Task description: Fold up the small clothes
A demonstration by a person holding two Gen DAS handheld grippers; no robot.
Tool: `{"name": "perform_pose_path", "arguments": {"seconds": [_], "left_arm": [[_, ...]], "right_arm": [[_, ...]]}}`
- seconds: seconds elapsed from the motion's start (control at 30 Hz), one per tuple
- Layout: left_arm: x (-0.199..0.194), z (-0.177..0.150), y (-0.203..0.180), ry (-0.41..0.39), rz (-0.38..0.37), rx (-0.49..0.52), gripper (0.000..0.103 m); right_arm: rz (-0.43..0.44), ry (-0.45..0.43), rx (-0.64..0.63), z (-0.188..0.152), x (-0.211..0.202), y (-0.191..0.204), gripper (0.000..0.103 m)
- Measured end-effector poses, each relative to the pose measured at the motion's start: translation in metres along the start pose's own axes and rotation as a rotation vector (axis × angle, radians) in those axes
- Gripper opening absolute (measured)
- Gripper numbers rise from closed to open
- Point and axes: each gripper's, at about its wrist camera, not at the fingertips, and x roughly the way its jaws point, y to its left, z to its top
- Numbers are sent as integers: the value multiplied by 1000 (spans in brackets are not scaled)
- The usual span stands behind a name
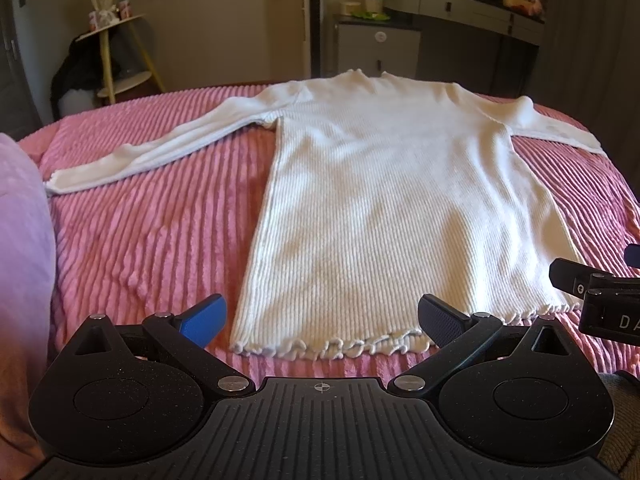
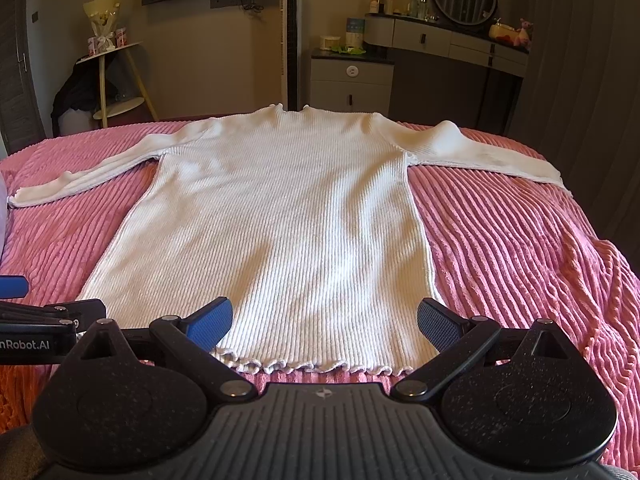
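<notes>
Pink ribbed bedspread [image 2: 520, 240] fills mid-frame; white sweater [image 2: 280, 220] flat, sleeves spread. Left gripper [image 1: 320, 320] and right gripper [image 2: 324, 322] agape at lower-frame hem, empty.

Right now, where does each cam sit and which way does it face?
Left wrist: on the left gripper, at the hem's left half, facing up the white sweater toward the dresser; own open fingers, right gripper at right edge.
Right wrist: on the right gripper, at the hem's right half, same heading; own open fingers, left gripper at left edge.
Shared: sweater, pink bedspread, dresser.
</notes>
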Motion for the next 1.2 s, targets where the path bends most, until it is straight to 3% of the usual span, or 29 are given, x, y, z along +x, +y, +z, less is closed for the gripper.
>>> {"name": "perform_pose_path", "arguments": {"seconds": [1.2], "left_arm": [[3, -1, 1, 10, -10, -10, 103]], "right_arm": [[4, -2, 6, 0, 0, -1, 99]]}}
